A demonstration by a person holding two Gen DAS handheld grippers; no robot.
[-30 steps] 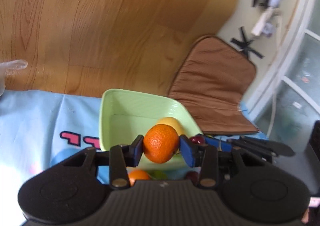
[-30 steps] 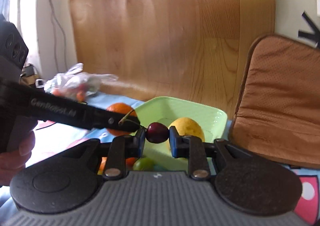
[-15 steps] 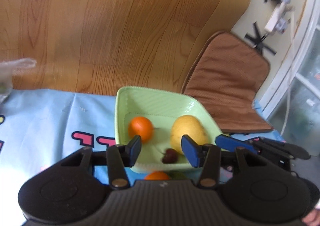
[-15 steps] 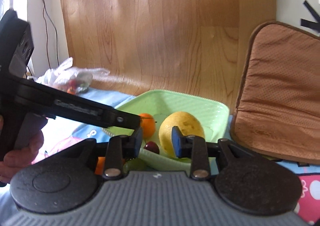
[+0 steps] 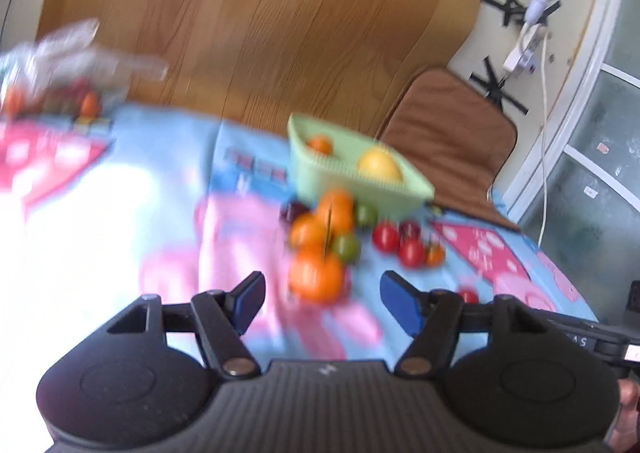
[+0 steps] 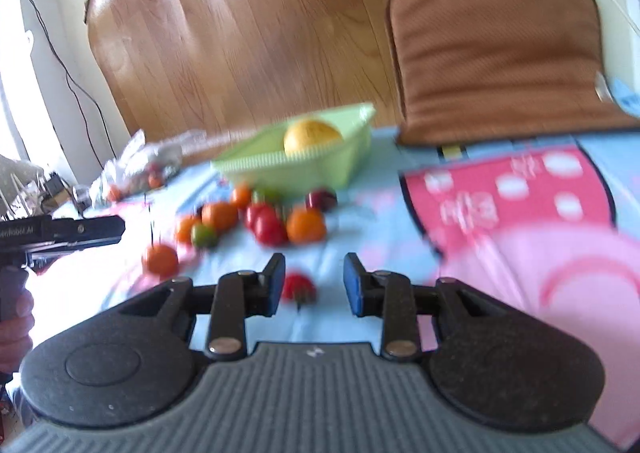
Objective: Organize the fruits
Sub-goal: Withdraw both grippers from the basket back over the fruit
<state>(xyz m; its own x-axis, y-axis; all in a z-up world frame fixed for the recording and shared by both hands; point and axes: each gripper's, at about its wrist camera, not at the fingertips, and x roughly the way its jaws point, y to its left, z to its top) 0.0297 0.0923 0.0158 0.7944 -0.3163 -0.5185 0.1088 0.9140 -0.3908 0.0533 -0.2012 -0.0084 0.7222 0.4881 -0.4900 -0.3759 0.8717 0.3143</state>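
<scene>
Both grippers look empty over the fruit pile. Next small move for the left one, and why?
Probably lower the left gripper around the nearest orange and close. Its jaws stand open and empty, that orange lies on the cloth just ahead between them, and the green basket holds only a few fruits.

Left gripper (image 5: 322,303) fingers apart above orange (image 5: 316,277).

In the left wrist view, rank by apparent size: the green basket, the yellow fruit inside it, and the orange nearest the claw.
1. green basket
2. nearest orange
3. yellow fruit

The orange looks only slightly larger than the yellow fruit and lies closer to the camera, so their true order is unsure.
</scene>
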